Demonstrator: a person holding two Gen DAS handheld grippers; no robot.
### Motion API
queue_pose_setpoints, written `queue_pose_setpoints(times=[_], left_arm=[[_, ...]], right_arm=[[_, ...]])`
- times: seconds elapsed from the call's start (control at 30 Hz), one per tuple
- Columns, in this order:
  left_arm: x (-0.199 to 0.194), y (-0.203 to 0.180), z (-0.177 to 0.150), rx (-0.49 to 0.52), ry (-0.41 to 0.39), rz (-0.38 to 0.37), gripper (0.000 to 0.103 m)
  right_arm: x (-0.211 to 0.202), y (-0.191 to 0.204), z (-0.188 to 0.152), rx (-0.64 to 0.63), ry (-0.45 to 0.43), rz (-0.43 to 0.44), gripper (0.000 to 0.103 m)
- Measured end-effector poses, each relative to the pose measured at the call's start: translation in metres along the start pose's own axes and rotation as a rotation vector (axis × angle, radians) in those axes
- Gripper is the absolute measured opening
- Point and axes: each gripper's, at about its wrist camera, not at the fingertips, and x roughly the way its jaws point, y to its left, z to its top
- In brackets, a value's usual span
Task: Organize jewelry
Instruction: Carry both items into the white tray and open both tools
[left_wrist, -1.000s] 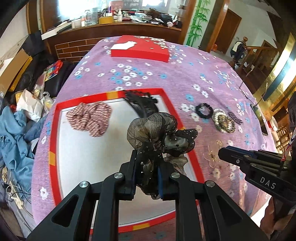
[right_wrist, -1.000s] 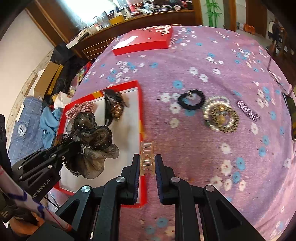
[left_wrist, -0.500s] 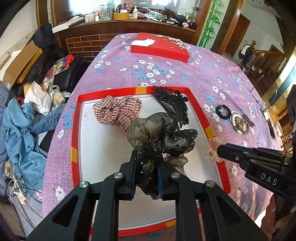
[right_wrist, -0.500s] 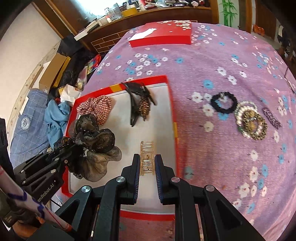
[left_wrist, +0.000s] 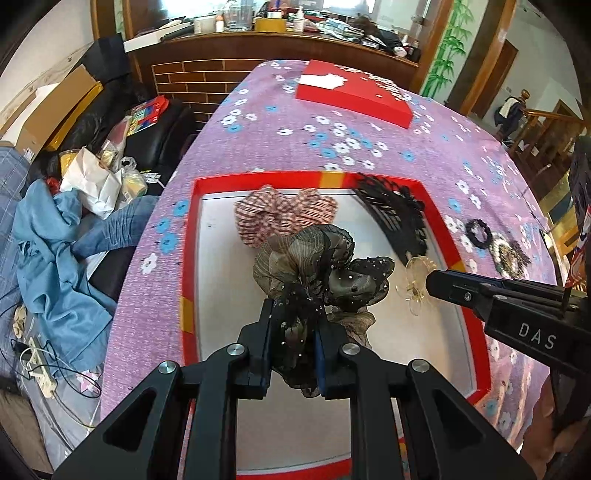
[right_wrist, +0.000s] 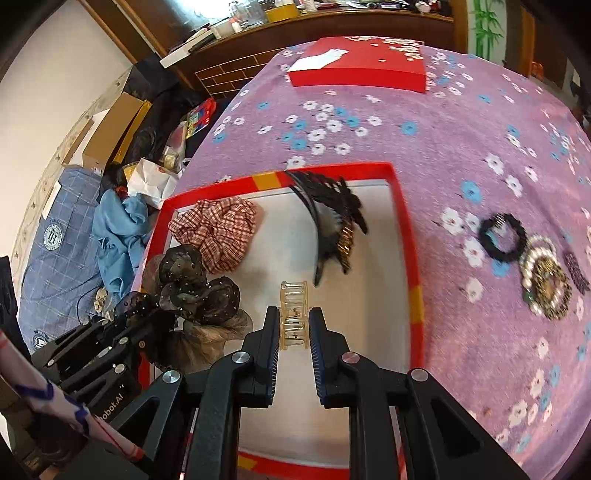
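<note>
Black fingers of the left gripper (left_wrist: 293, 349) are closed on the lower folds of a dark gauze hair bow (left_wrist: 317, 269); the pinched part is hidden between the pads, and the bow's studded loops spread above them over the tray. Whether the bow touches the tray floor cannot be told. The right gripper (right_wrist: 294, 334) clamps a clear amber claw clip (right_wrist: 293, 314) between its pads, the clip's far end projecting past the fingertips over the tray's white floor.

All places are given relative to the red-rimmed tray (left_wrist: 188, 258). Inside it, at the far rim, lie a red-checked scrunchie (left_wrist: 284, 214) and a black comb clip (left_wrist: 395, 214), the comb's top crossing the rim. The scrunchie's near edge is covered by the bow in the left wrist view. Bare white floor shows in the tray's near half and along its left side. The near rim is cut off by the gripper bodies in both views.

Outside the tray, to its right on the purple flowered cloth (right_wrist: 461, 122), lie a black hair tie (right_wrist: 502, 236), a pearl-ringed ornament (right_wrist: 545, 282) and a small dark piece too blurred to identify. Beyond the far rim sits a flat red box (right_wrist: 358, 64).
</note>
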Motion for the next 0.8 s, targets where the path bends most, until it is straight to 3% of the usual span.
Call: queue_pose_setpoints(times=[0.53, 0.8], left_arm=[[0.024, 0.025, 0.002, -0.049, 0.033, 0.041, 0.019], [0.024, 0.032, 0.002, -0.069, 0.025, 0.046, 0.027]], right_arm=[[0.043, 0.026, 0.028, -0.054, 0.037, -0.023, 0.018], [0.045, 0.024, 0.031, -0.051, 0.04, -0.029, 0.019]])
